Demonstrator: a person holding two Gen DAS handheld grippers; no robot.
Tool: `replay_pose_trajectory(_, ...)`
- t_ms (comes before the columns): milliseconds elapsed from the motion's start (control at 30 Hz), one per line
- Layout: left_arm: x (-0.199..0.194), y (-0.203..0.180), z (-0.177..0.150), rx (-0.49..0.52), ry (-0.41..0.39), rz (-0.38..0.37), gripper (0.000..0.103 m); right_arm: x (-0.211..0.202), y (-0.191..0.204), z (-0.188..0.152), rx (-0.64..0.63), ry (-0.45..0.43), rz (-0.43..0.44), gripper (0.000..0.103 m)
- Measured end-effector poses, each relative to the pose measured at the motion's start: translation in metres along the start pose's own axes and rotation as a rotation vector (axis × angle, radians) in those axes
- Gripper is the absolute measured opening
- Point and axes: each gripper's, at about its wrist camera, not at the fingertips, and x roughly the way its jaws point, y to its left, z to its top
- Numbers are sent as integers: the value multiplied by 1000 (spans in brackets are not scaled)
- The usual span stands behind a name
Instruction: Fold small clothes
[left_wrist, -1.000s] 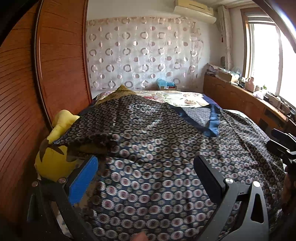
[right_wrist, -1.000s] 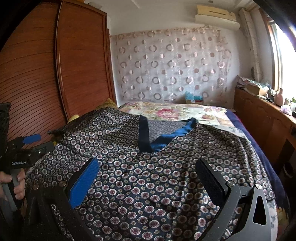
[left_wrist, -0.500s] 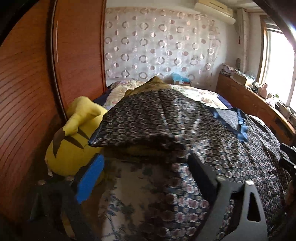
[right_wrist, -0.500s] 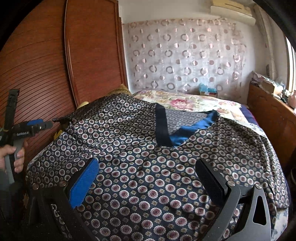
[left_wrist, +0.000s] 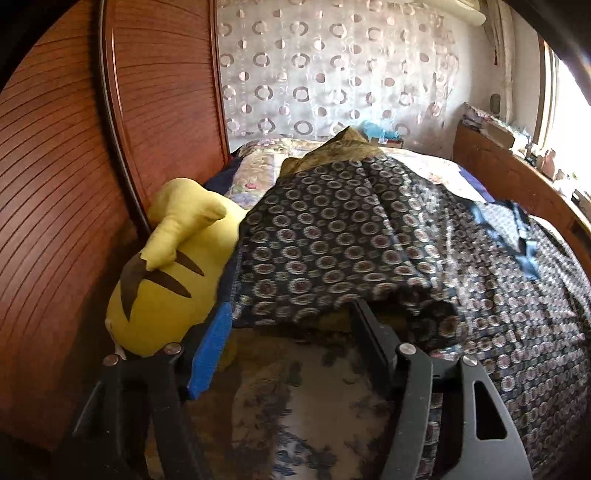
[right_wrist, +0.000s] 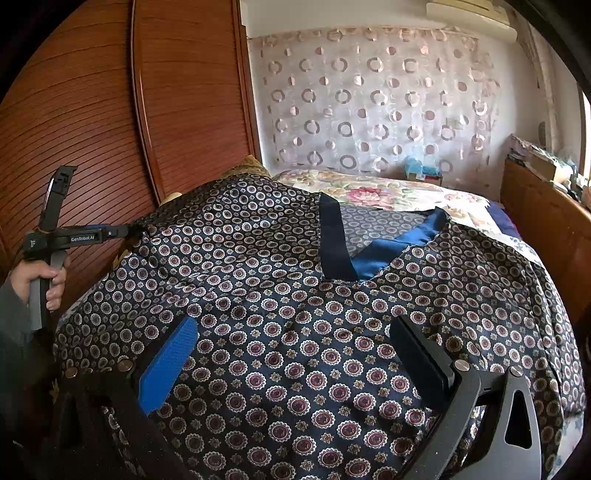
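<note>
Garment (left_wrist: 332, 243): in the left wrist view, a dark shirt printed with small rings lay spread over the bed, one edge raised in a fold just ahead of the fingers.
Left gripper (left_wrist: 291, 328): fingers part-way apart (they had just been closing), with the folded edge of the cloth between their tips; whether the pads pressed it could not be told.
Blue pad (left_wrist: 210, 350): on the left finger, just beside the yellow plush toy (left_wrist: 166, 273).
Bedsheet (left_wrist: 295, 406): pale and flower-printed, bare below the fingers.
Wardrobe (left_wrist: 74, 166): reddish wood, ribbed, along the left side.
Collar (left_wrist: 517, 236): blue trim, to the right on the cloth (blurred).

Garment (right_wrist: 295, 314): in the right wrist view, it covered most of the near bed, its blue neckline (right_wrist: 354, 251) toward the far side.
Right gripper (right_wrist: 295, 354): fingers spread wide above the cloth, nothing pinched between them.
Left gripper (right_wrist: 125, 232): seen at the left edge, its tip at the corner of the cloth beside the wardrobe; its fingers were too small to judge.
Hand (right_wrist: 40, 280): wrapped round that gripper's handle, a grey sleeve below.
Curtain (right_wrist: 369, 103): pale, with ring shapes, behind the bed.
</note>
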Motion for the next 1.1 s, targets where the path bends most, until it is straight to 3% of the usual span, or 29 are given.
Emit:
replay_pose_trajectory(167, 6, 3, 0, 46, 20, -7, 55, 3, 0, -4, 0, 2, 2, 103)
replay_pose_trajectory(333, 15, 3, 6, 79, 41, 2, 26, 4, 0, -4, 1, 3, 0, 103)
replay_pose_trajectory(400, 16, 1, 9, 95, 47, -19, 8, 3, -1, -4, 0, 2, 0, 103)
replay_pose_trajectory(467, 13, -1, 12, 100, 38, -27, 4, 3, -2, -4, 2, 2, -3, 103)
replay_pose_trajectory(700, -11, -16, 40, 95, -66, -76, 2, 3, -8, -5, 17, 4, -9, 103)
replay_pose_trajectory(867, -31, -62, 63, 173, -128, -150, 2, -3, -14, -4, 26, -7, -25, 103)
replay_pose_trajectory(967, -42, -93, 65, 220, -145, -215, 2, -8, -18, -4, 40, -15, -36, 103)
replay_pose_trajectory(1100, -53, -119, 58, 230, -107, -320, 3, -12, -23, -7, 58, -19, -47, 103)
